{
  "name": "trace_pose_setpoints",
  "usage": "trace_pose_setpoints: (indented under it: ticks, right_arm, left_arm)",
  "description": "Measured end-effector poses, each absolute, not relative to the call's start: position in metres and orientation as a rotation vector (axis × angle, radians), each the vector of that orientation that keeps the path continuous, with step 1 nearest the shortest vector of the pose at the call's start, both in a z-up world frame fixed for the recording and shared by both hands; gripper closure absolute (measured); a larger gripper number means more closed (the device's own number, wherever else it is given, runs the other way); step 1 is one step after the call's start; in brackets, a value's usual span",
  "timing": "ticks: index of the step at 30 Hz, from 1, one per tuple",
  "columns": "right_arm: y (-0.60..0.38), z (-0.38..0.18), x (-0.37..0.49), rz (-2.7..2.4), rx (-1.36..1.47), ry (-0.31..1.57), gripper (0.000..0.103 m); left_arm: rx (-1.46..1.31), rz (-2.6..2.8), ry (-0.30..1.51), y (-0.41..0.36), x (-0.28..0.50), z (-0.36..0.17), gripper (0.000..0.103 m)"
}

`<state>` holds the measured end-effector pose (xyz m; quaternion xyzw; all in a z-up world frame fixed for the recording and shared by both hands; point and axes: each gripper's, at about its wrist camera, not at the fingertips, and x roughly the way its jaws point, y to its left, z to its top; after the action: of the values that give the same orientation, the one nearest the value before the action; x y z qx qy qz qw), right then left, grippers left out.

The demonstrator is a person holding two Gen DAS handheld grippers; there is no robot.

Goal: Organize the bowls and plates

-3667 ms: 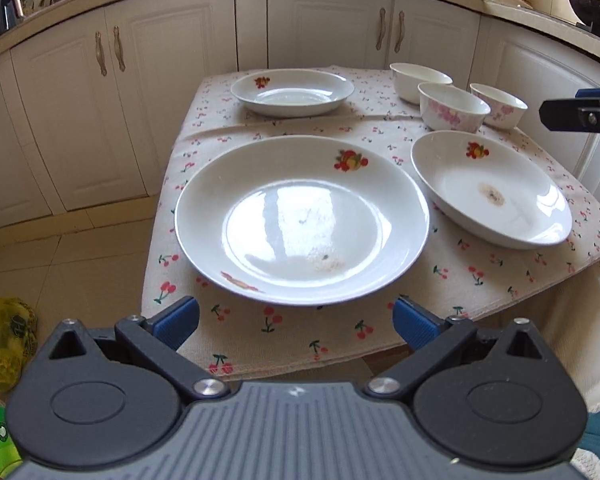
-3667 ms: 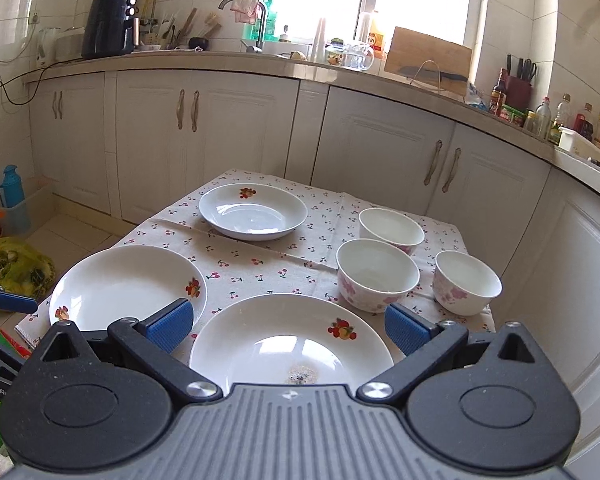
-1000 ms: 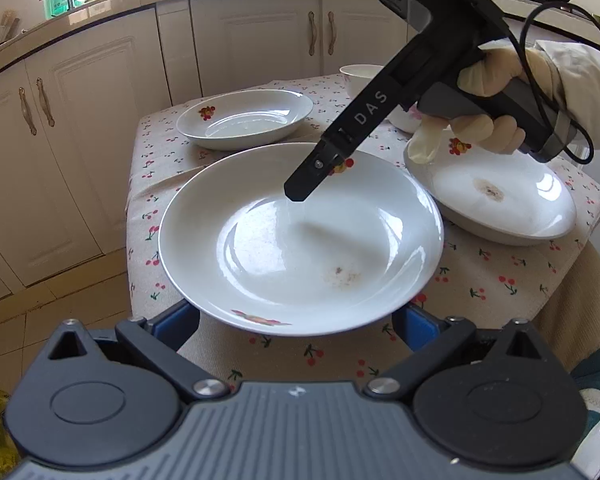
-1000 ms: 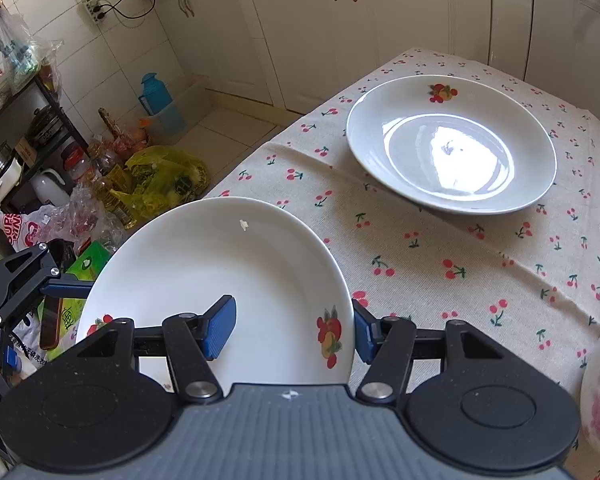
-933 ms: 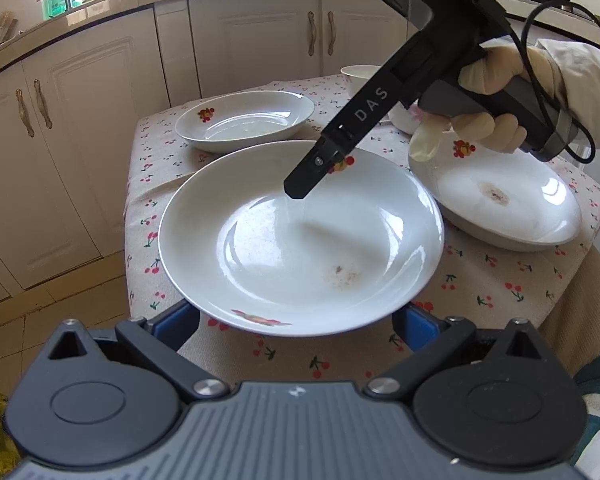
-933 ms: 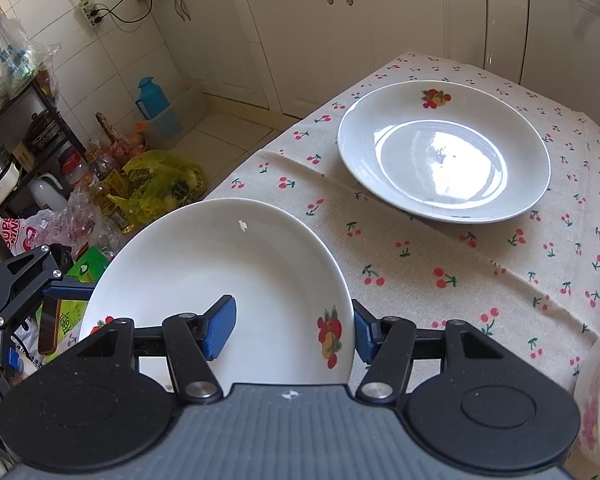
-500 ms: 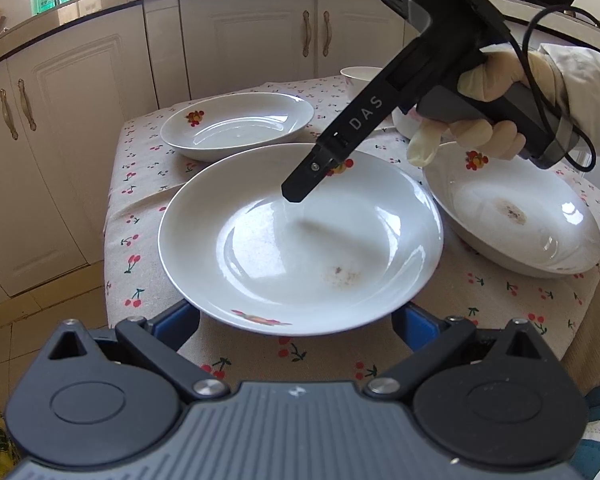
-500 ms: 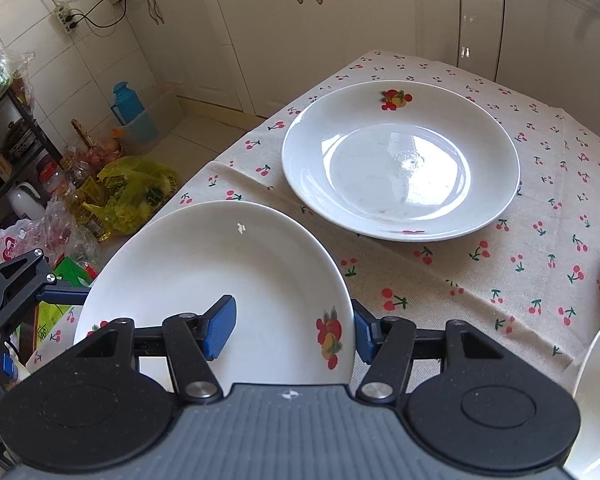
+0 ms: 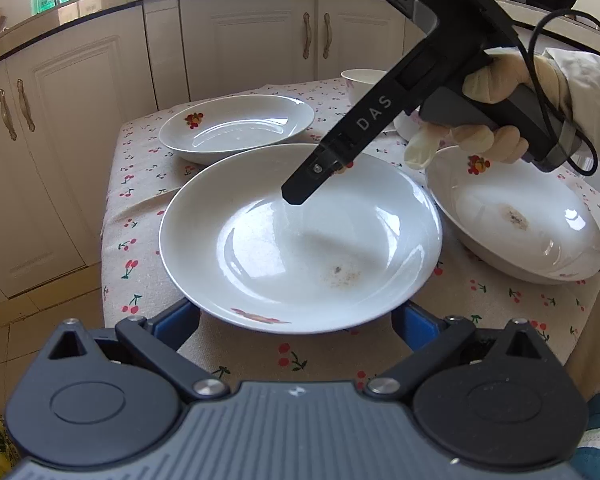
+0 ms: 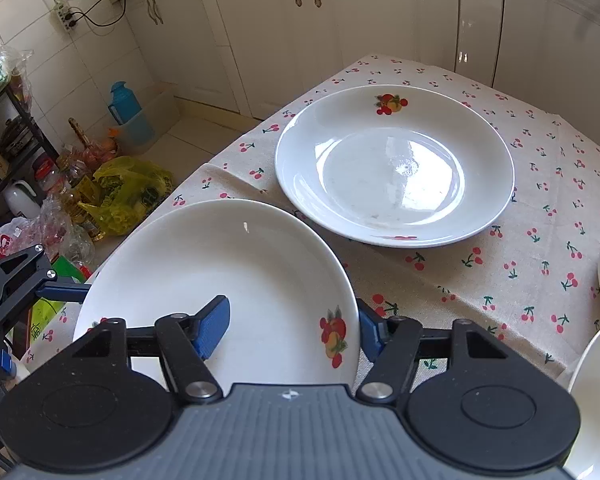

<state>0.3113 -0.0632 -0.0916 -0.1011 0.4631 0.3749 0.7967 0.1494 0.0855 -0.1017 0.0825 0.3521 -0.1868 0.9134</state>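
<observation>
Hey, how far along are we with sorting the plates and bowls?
Done: nothing stacked yet. In hand: the right gripper has just been opening its jaws around the rim of the large plate, above the left gripper. Left: the far plate, stained plate and bowl lie separate.

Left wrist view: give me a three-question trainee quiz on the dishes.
1. True or false: the far plate is stacked on top of the large plate.
2. How many plates show in the left wrist view? A) two B) three C) five
3. Fill in: the tablecloth is printed with small red ____.

Key: 1. False, it sits on the cloth behind the large plate. 2. B. 3. cherries.
</observation>
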Motion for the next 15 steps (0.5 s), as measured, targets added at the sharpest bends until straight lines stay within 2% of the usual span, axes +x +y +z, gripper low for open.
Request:
trace_pose_setpoints:
  ticks: [2,7,15]
  right_arm:
    - [-0.063,-0.087,0.306,0.798,-0.239,0.971,0.01]
    - [-0.072,-0.068,0.289,0.762,-0.258,0.901,0.0]
    - [-0.106,-0.041,0.234,0.698,-0.264,0.787,0.0]
  left_arm:
    - [0.168,-0.38,0.718,0.087,0.145,-0.1,0.001]
    - [0.166,-0.359,0.701,0.091,0.131,-0.091,0.001]
    - [0.141,-0.322,0.658,0.084,0.102,-0.076,0.001]
